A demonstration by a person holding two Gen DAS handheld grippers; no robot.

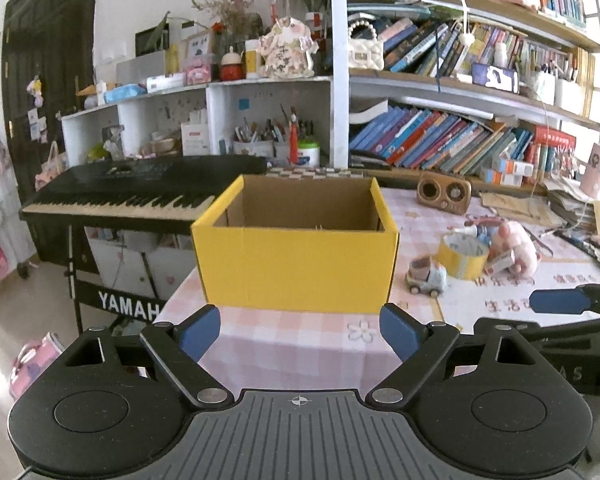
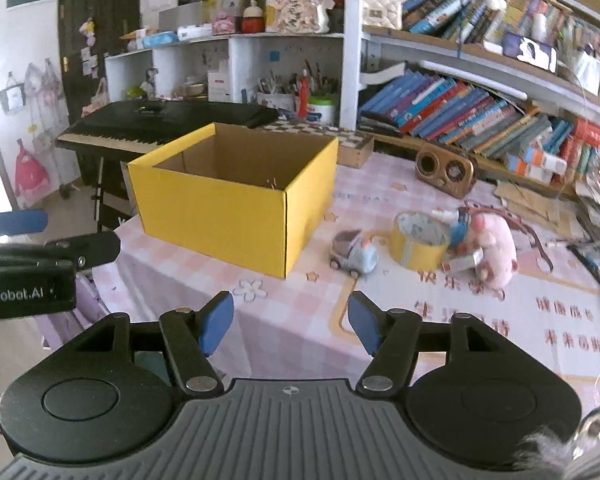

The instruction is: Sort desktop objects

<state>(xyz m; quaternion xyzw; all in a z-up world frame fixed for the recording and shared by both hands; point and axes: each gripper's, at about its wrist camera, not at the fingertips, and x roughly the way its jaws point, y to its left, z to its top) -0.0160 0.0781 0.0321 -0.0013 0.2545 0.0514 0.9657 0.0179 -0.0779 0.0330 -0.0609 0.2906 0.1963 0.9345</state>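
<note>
Two tongs hang over the near edge of the worktop [image 1: 292, 344], and neither holds or touches anything. Left tongs [image 1: 300, 334] gape wide, their blue pads [image 1: 199, 336] spread about as broad as the yellow box [image 1: 296, 264] straight ahead, with only pink checked cloth between them. Right tongs [image 2: 291, 326] stand partly apart, also empty, over the cloth near a printed flower [image 2: 251, 289].

Open-topped, the box sits at the worktop's left part, in front of a keyboard [image 1: 140, 184]. To its right lies a cluster, close together: a toy truck [image 2: 354, 254], a tape roll [image 2: 420, 242], a small figure [image 2: 454, 218] leaning on the roll, and a pink plush [image 2: 492, 246]. A brown radio [image 2: 444, 172] stands behind them, apart. Nothing blocks the way from either tongs to the box or the cluster. Crowded bookshelves [image 2: 480, 112] rise behind.
</note>
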